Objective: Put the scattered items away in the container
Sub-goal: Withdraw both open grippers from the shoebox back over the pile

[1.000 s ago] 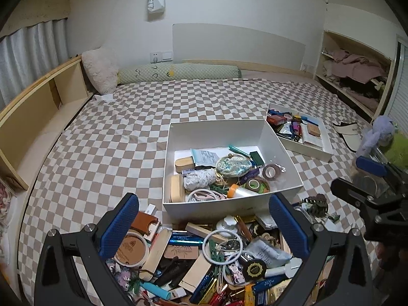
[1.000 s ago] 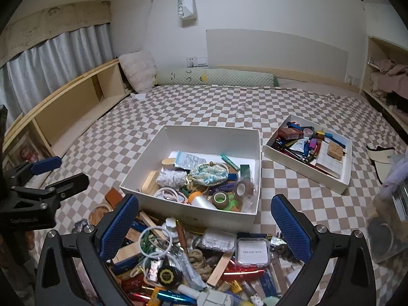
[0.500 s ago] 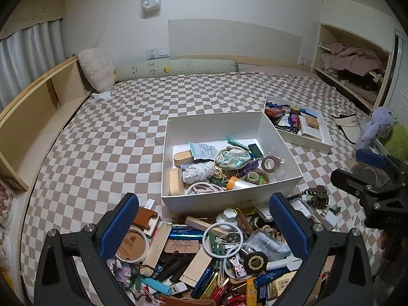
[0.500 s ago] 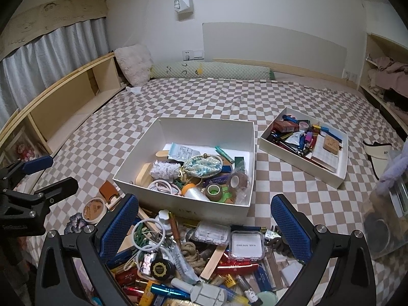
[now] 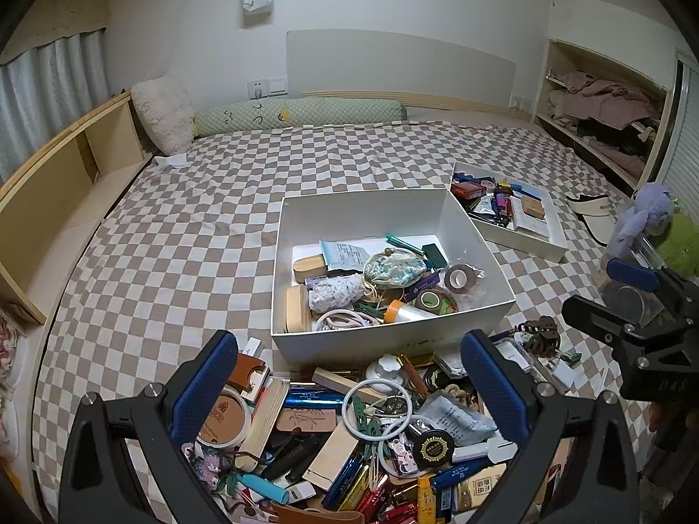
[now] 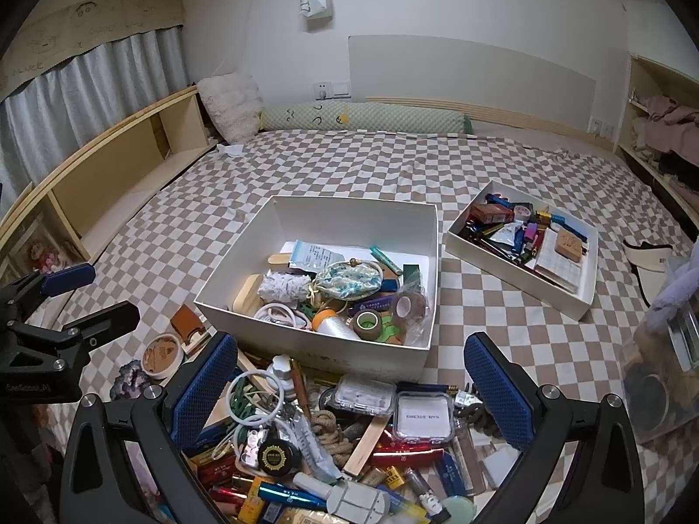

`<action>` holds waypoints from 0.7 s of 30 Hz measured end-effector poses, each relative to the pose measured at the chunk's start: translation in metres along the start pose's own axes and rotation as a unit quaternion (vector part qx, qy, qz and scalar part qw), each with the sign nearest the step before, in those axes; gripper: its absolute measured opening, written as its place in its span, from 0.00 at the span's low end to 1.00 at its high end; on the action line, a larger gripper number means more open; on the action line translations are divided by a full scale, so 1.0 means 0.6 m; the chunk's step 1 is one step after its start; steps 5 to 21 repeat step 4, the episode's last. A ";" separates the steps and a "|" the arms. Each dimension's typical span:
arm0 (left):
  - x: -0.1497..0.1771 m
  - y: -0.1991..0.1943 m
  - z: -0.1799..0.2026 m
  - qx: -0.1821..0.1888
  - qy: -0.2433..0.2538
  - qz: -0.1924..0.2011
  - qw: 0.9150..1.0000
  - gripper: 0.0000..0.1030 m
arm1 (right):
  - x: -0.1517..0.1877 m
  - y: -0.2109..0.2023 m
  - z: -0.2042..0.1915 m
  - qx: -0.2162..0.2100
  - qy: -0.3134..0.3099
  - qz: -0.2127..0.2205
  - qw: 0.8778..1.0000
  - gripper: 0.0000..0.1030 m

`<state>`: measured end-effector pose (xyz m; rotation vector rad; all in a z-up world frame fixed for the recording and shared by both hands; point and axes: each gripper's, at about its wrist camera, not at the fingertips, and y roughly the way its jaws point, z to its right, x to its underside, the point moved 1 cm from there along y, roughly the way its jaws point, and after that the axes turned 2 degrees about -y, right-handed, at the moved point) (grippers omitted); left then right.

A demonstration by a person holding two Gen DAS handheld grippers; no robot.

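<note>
A large white box (image 5: 380, 343) (image 6: 306, 343) sits mid-bed, partly filled with tape rolls, a patterned pouch and wooden pieces. In front of it lies a pile of scattered items (image 5: 371, 428) (image 6: 327, 432): pens, rings, small cases, a round black tin. My left gripper (image 5: 349, 375) hovers open above the pile's left part, nothing between its blue pads. My right gripper (image 6: 351, 377) hangs open above the pile's right part, also empty. Each gripper shows in the other's view: the right gripper (image 5: 629, 305) at the right edge, the left gripper (image 6: 83, 301) at the left edge.
A smaller white tray (image 5: 524, 242) (image 6: 515, 270) with pens and cards lies right of the box. A checkered bedspread (image 5: 174, 240) covers the bed. A wooden shelf (image 5: 43, 192) runs along the left, pillows at the head. A plush toy (image 5: 642, 218) and a cap (image 6: 651, 257) lie at the right.
Both grippers have drawn back and risen slightly, so the box sits lower and more of the pile shows. Both stay open and empty.
</note>
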<state>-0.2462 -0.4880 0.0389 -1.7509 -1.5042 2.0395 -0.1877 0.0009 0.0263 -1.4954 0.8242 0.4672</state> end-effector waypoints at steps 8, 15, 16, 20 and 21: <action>0.004 0.002 -0.001 -0.003 -0.002 -0.001 1.000 1.00 | 0.001 0.000 0.000 0.003 -0.001 -0.001 1.000 1.00; 0.004 0.002 -0.001 -0.003 -0.002 -0.001 1.000 1.00 | 0.001 0.000 0.000 0.003 -0.001 -0.001 1.000 1.00; 0.004 0.002 -0.001 -0.003 -0.002 -0.001 1.000 1.00 | 0.001 0.000 0.000 0.003 -0.001 -0.001 1.000 1.00; 0.004 0.002 -0.001 -0.003 -0.002 -0.001 1.000 1.00 | 0.001 0.000 0.000 0.003 -0.001 -0.001 1.000 1.00; 0.004 0.002 -0.001 -0.003 -0.002 -0.001 1.000 1.00 | 0.001 0.000 0.000 0.003 -0.001 -0.001 1.000 1.00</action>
